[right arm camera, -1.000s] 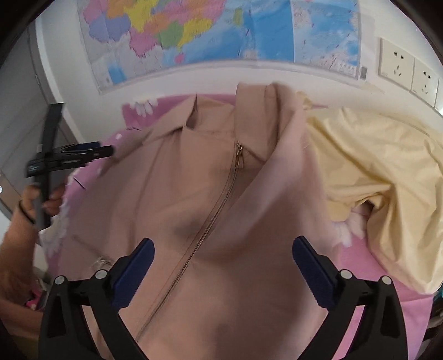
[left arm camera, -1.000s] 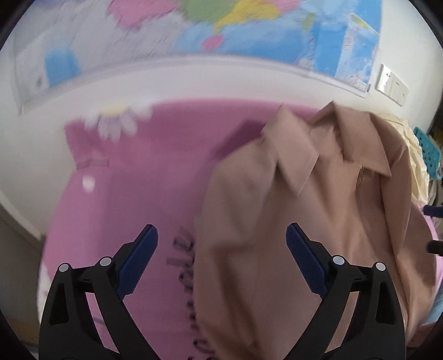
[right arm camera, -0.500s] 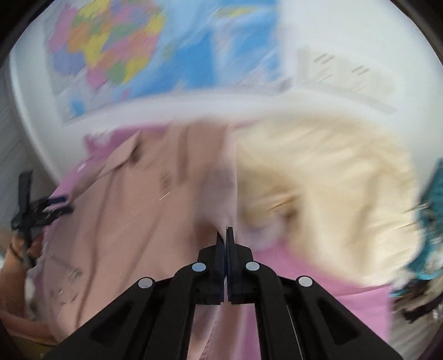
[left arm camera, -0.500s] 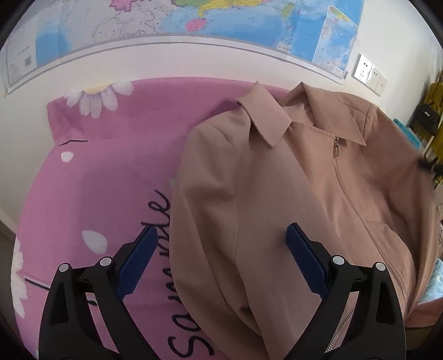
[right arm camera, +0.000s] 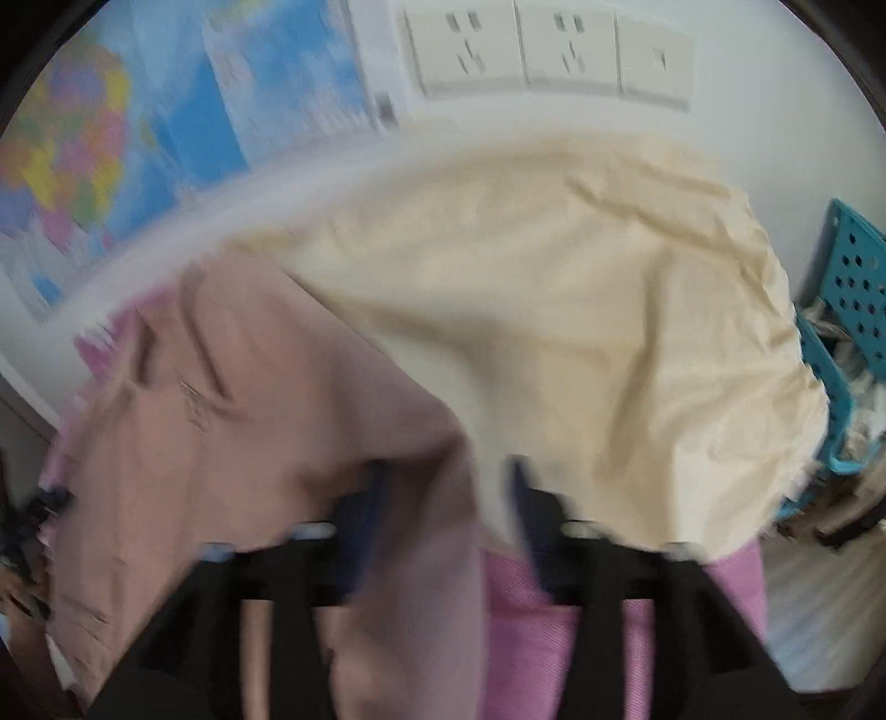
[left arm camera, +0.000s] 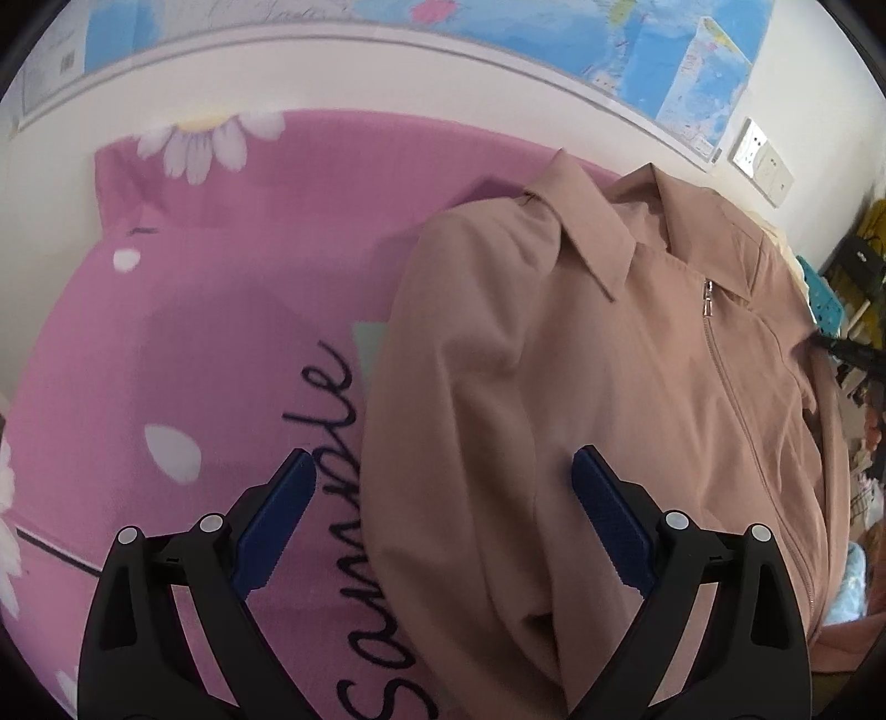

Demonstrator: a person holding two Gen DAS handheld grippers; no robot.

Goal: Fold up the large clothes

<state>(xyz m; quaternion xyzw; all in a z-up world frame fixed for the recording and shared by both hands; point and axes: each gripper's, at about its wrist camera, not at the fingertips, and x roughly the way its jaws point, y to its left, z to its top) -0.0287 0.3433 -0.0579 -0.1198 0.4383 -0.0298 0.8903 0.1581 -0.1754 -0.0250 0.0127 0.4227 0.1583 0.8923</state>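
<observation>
A tan zip-front jacket (left arm camera: 609, 399) with a collar lies on a pink flowered bedspread (left arm camera: 210, 310). My left gripper (left arm camera: 443, 487) is open just above the jacket's left sleeve edge, holding nothing. In the blurred right wrist view my right gripper (right arm camera: 443, 487) is open, its jaws apart on either side of the jacket's right edge (right arm camera: 277, 421). Its fingers (right arm camera: 360, 515) show only as a dark smear.
A pale yellow garment (right arm camera: 581, 343) lies crumpled beside the jacket at the back right. A teal perforated basket (right arm camera: 847, 310) stands at the bed's right. The wall behind carries a map (left arm camera: 664, 61) and sockets (right arm camera: 548, 50).
My right gripper, shut half a second ago, has opened and swung right toward the yellow garment. My left gripper stayed open and moved slightly nearer the jacket's sleeve.
</observation>
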